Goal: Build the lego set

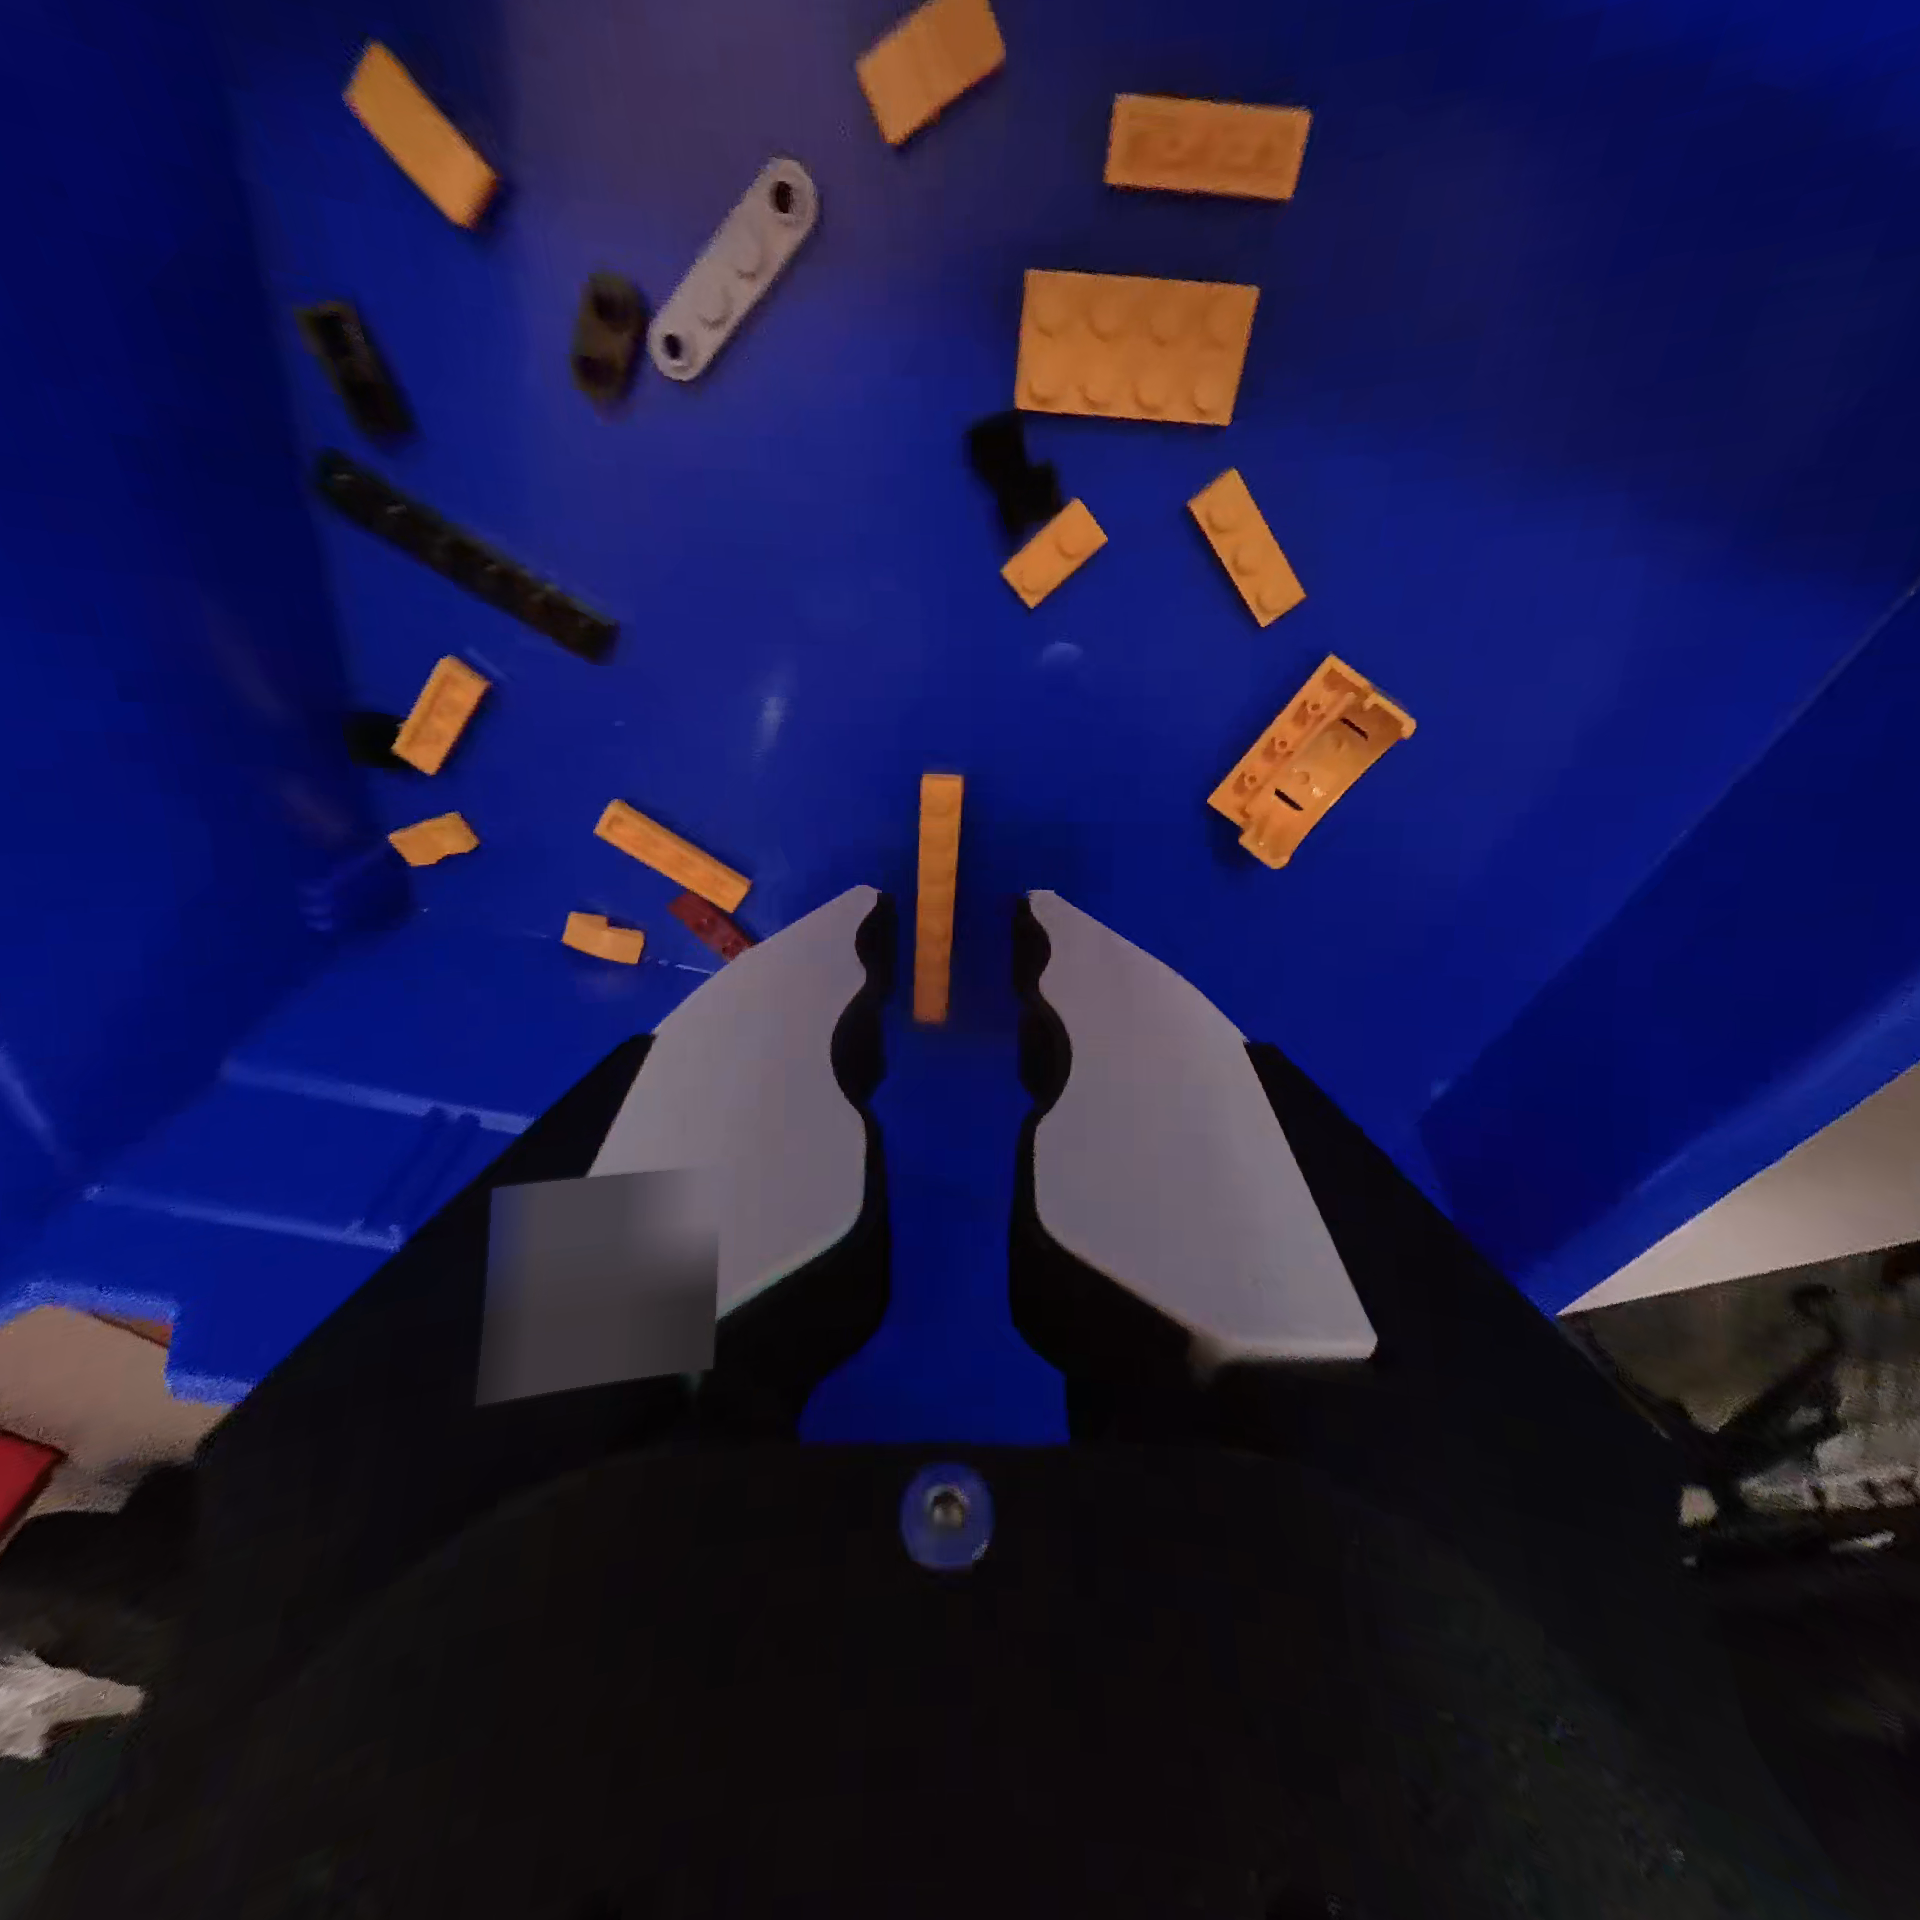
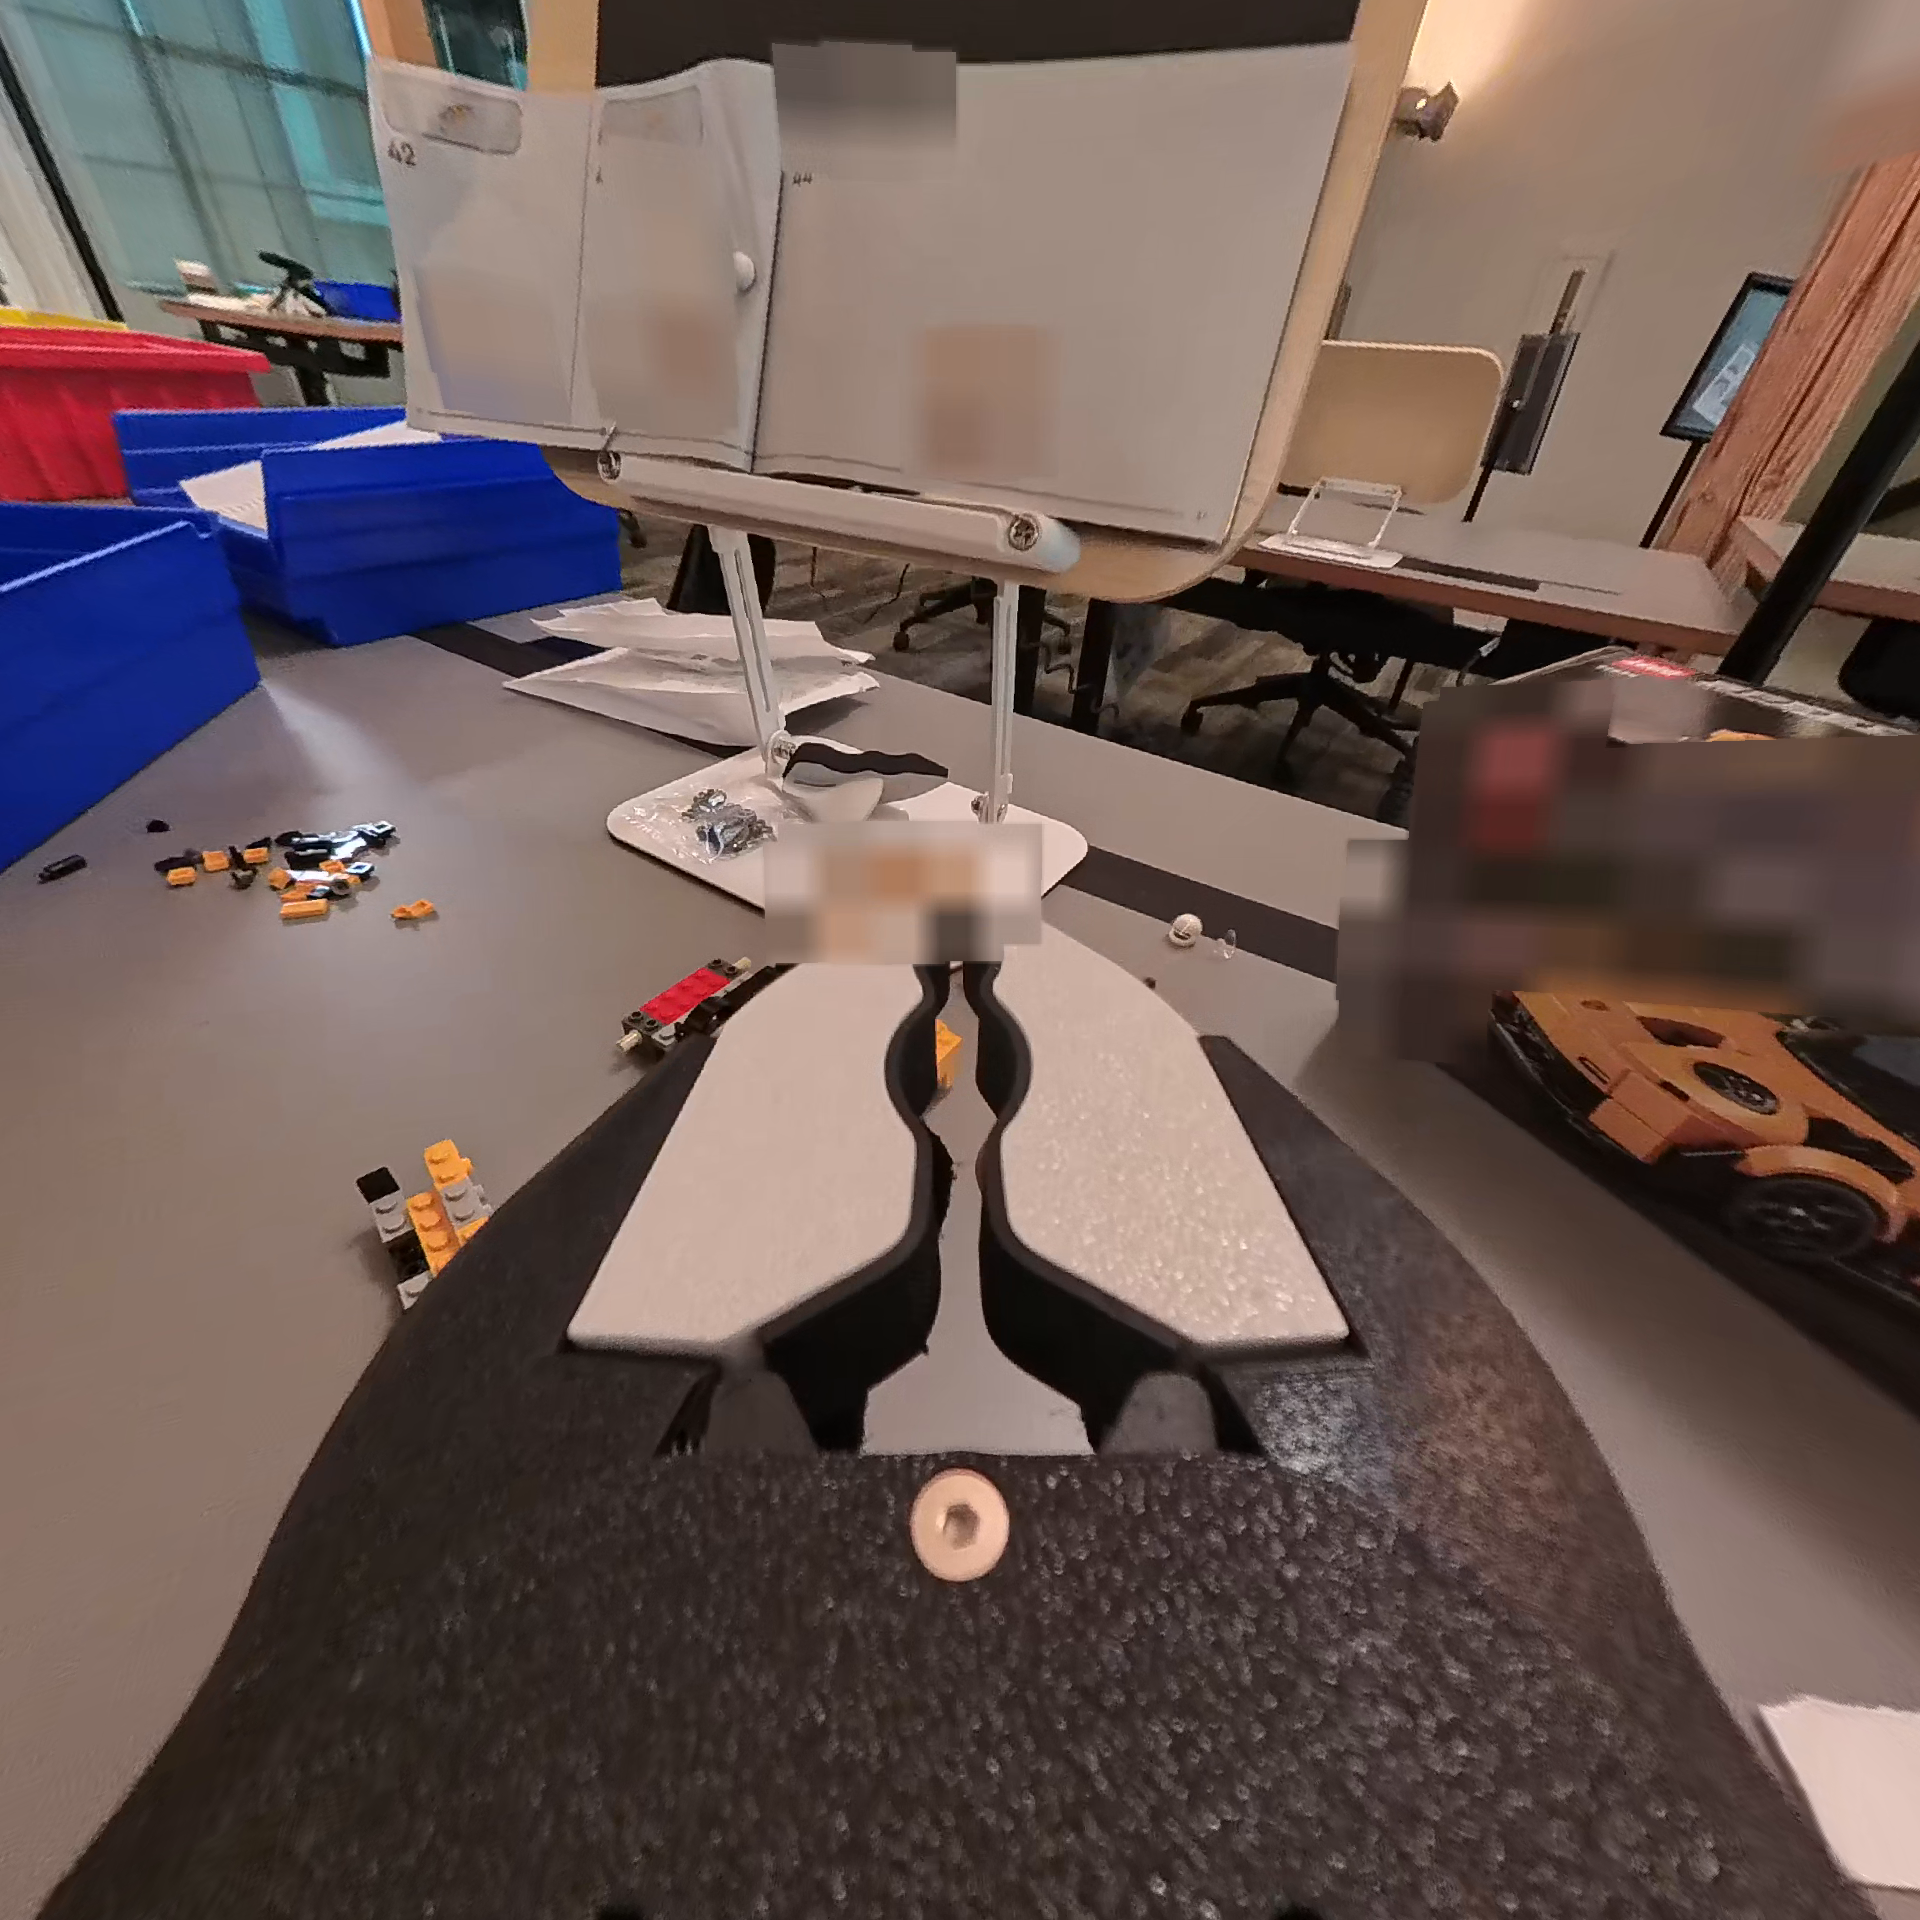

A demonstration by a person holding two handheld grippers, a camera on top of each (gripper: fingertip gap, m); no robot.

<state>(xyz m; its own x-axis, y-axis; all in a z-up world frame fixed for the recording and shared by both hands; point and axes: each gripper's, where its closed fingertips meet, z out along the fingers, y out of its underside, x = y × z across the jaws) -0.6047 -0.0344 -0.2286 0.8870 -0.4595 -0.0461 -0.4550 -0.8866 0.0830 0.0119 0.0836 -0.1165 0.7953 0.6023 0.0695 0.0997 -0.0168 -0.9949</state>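
The left gripper hangs inside the blue bin, jaws apart, with a narrow orange plate standing on edge between them, touching neither. To pick it cleanly, centre it and close squarely on its flat faces. The right gripper rests over the surface, jaws nearly together; whether they pinch the small orange piece seen between them, I cannot tell.
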